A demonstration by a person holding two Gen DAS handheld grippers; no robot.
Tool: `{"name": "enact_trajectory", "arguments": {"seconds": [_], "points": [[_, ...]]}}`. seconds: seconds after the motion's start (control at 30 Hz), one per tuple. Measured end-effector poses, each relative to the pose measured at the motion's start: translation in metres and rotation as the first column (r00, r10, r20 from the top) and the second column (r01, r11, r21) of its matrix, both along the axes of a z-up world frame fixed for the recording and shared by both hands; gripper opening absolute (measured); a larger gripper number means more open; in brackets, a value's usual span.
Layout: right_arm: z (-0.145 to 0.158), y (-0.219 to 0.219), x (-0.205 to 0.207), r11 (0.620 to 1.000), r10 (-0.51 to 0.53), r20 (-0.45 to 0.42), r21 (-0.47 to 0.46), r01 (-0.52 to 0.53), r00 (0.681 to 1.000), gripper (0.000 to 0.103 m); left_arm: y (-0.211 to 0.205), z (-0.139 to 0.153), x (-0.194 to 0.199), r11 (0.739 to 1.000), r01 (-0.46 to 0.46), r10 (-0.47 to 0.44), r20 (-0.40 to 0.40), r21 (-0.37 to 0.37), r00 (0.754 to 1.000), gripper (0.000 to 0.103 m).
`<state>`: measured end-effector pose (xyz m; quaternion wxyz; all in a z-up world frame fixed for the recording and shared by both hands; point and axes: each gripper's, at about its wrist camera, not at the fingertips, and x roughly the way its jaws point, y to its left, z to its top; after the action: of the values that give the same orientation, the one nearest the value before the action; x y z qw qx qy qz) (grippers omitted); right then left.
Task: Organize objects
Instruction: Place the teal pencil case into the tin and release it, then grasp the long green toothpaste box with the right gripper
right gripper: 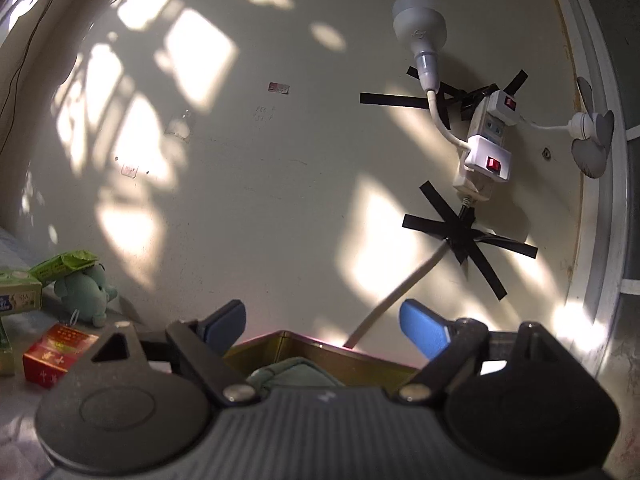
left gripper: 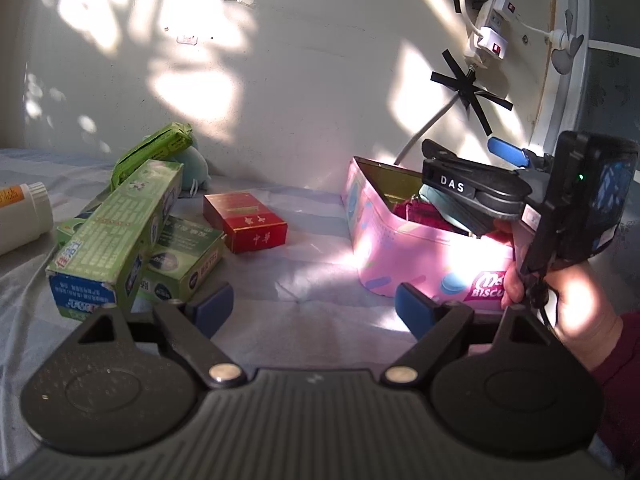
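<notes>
A pink biscuit tin [left gripper: 404, 252] stands open on the bed at the right, with a teal plush item [right gripper: 296, 372] and dark red things inside. My right gripper [right gripper: 324, 330] hovers open and empty over the tin's far corner; it also shows in the left wrist view [left gripper: 472, 192]. My left gripper [left gripper: 312, 312] is open and empty, low over the sheet in front of the tin. A red cigarette pack [left gripper: 246, 222], green boxes [left gripper: 120, 232], a green packet [left gripper: 154, 148] and a teal plush toy [right gripper: 86, 294] lie at the left.
A white bottle [left gripper: 22, 216] lies at the far left. A power strip [right gripper: 482, 148], its cable and black tape are fixed on the wall behind the tin. A window frame [right gripper: 612, 200] runs along the right. The bedsheet [left gripper: 312, 272] lies between the boxes and the tin.
</notes>
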<state>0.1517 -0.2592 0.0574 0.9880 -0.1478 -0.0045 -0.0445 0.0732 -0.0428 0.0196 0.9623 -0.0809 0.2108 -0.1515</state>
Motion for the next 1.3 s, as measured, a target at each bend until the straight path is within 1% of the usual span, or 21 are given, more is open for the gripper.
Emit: {"name": "enact_trajectory", "arguments": {"seconds": [0.17,0.27,0.33,0.4,0.47,0.5,0.57,0.63,0.73,0.83,0.87,0.9,0.97,1.0,1.03,1.1,1.13,1.17,1.2,1.23,1.3], "points": [[-0.003,-0.001,-0.016,0.999,-0.032,0.017,-0.017,0.032,0.999,0.090,0.005,-0.001,0.002,0.999,-0.007,0.006,-0.019,-0.033,1.000,0.090],[-0.002,-0.008,-0.037,0.999,-0.038,0.039,-0.016,0.039,0.998,0.094,0.004,0.000,-0.002,1.000,-0.002,0.002,0.000,-0.024,1.000,0.090],[0.001,-0.010,-0.044,0.999,-0.038,0.028,-0.013,0.039,0.999,0.095,0.002,0.002,-0.007,1.000,0.015,-0.014,0.014,-0.013,1.000,0.090],[0.010,-0.013,-0.052,0.998,-0.059,0.030,0.018,0.059,0.998,0.096,0.006,0.006,-0.015,0.999,0.036,-0.036,0.020,-0.021,0.999,0.090],[0.023,-0.012,-0.069,0.996,-0.063,0.080,0.061,0.059,0.995,0.100,0.016,0.010,-0.029,0.998,0.054,-0.053,0.038,-0.025,0.998,0.090],[0.030,-0.009,-0.079,0.995,-0.051,0.103,0.086,0.043,0.993,0.101,0.023,0.012,-0.037,0.998,0.062,-0.061,0.049,-0.021,0.997,0.090],[0.044,0.004,-0.099,0.991,0.021,0.100,0.133,-0.034,0.995,0.102,0.039,0.013,-0.053,0.998,0.055,-0.056,0.068,0.009,0.996,0.090],[0.049,0.023,-0.109,0.978,0.114,0.048,0.171,-0.121,0.992,0.102,0.060,0.012,-0.065,0.998,-0.010,0.005,0.085,0.064,0.996,0.091],[0.042,0.064,-0.109,0.938,0.282,-0.082,0.231,-0.257,0.956,0.102,0.096,0.011,-0.075,0.976,-0.168,0.153,0.113,0.139,0.982,0.091],[0.030,0.111,-0.098,0.891,0.407,-0.199,0.301,-0.340,0.891,0.100,0.136,0.010,-0.077,0.917,-0.356,0.331,0.158,0.180,0.930,0.091],[0.027,0.126,-0.094,0.878,0.437,-0.229,0.320,-0.357,0.870,0.100,0.147,0.009,-0.076,0.901,-0.394,0.369,0.156,0.181,0.916,0.091],[0.025,0.143,-0.089,0.866,0.463,-0.262,0.336,-0.370,0.847,0.100,0.156,0.007,-0.075,0.896,-0.411,0.390,0.143,0.169,0.909,0.091],[0.020,0.172,-0.077,0.866,0.470,-0.316,0.346,-0.361,0.824,0.100,0.176,0.003,-0.072,0.904,-0.419,0.414,0.070,0.088,0.907,0.089],[0.017,0.182,-0.071,0.872,0.462,-0.337,0.342,-0.350,0.821,0.100,0.183,0.005,-0.072,0.911,-0.410,0.407,0.059,0.042,0.911,0.090],[0.013,0.193,-0.063,0.882,0.446,-0.371,0.337,-0.329,0.815,0.098,0.185,0.005,-0.073,0.912,-0.410,0.407,0.068,0.030,0.911,0.090],[0.004,0.202,-0.049,0.882,0.444,-0.433,0.366,-0.297,0.785,0.090,0.183,0.006,-0.072,0.923,-0.384,0.382,0.071,0.018,0.921,0.090],[0.001,0.203,-0.044,0.879,0.449,-0.454,0.380,-0.288,0.769,0.071,0.182,0.006,-0.071,0.927,-0.375,0.373,0.073,0.023,0.925,0.090],[-0.005,0.200,-0.040,0.871,0.463,-0.484,0.405,-0.278,0.743,0.056,0.179,0.006,-0.071,0.929,-0.369,0.365,0.078,0.034,0.928,0.090],[-0.007,0.195,-0.038,0.854,0.485,-0.491,0.443,-0.273,0.724,0.053,0.176,0.005,-0.070,0.929,-0.366,0.362,0.087,0.042,0.928,0.091],[-0.008,0.186,-0.040,0.844,0.494,-0.486,0.468,-0.263,0.721,0.048,0.174,0.005,-0.070,0.929,-0.366,0.361,0.093,0.048,0.928,0.091],[-0.004,0.169,-0.049,0.847,0.494,-0.485,0.455,-0.275,0.721,0.042,0.172,0.005,-0.072,0.927,-0.369,0.362,0.104,0.063,0.926,0.091]]}}
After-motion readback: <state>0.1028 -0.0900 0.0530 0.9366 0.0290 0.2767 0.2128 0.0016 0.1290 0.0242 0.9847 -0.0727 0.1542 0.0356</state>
